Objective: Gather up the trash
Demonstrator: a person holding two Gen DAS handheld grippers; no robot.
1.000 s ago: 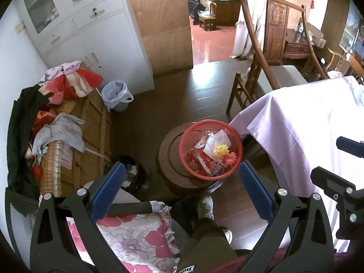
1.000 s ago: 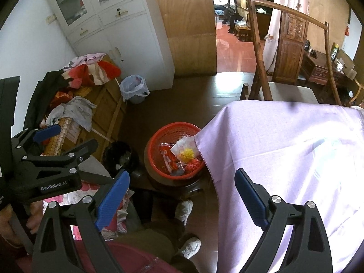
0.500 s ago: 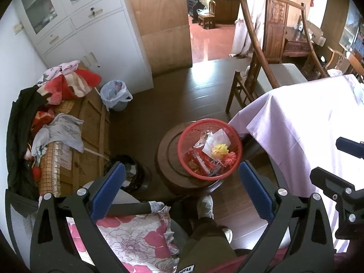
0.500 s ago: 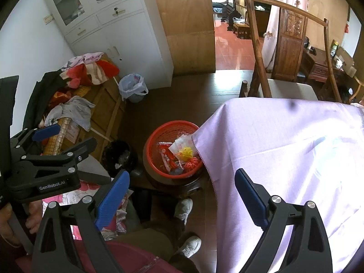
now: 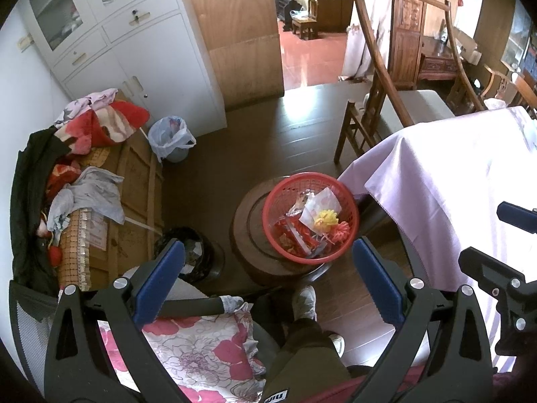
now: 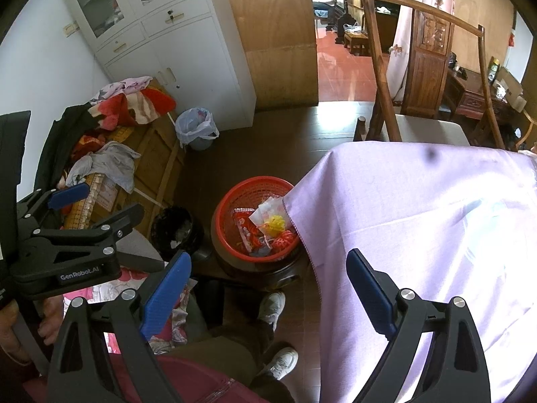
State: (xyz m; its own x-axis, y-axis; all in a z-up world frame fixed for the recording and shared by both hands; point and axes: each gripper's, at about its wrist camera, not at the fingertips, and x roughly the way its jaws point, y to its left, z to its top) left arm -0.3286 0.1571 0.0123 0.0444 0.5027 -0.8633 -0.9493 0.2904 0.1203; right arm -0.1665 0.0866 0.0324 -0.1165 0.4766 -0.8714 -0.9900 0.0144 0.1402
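Observation:
A red mesh basket (image 5: 280,198) (image 6: 240,194) stands on a round dark wooden stool (image 5: 246,238) beside the table. In it lie trash pieces: white paper, red wrappers and a yellow tuft (image 5: 325,219) (image 6: 277,223). My left gripper (image 5: 268,282) hovers open above and in front of the basket, with nothing between its blue pads. My right gripper (image 6: 268,292) is open and empty too, over the table's near left corner. Each gripper shows in the other's view: the left gripper (image 6: 104,201) at the left edge, the right gripper (image 5: 483,233) at the right edge.
A lilac tablecloth (image 6: 419,235) covers the table on the right. A wooden chair (image 5: 396,107) stands behind it. A black bin (image 6: 176,231) and a white-bagged bin (image 6: 198,127) sit on the floor. Clothes are piled on a wooden chest (image 5: 134,181). The person's legs and shoes (image 6: 273,305) are below.
Both grippers stay open and empty. The right wrist view has drifted slightly, so the basket sits a touch higher in it.

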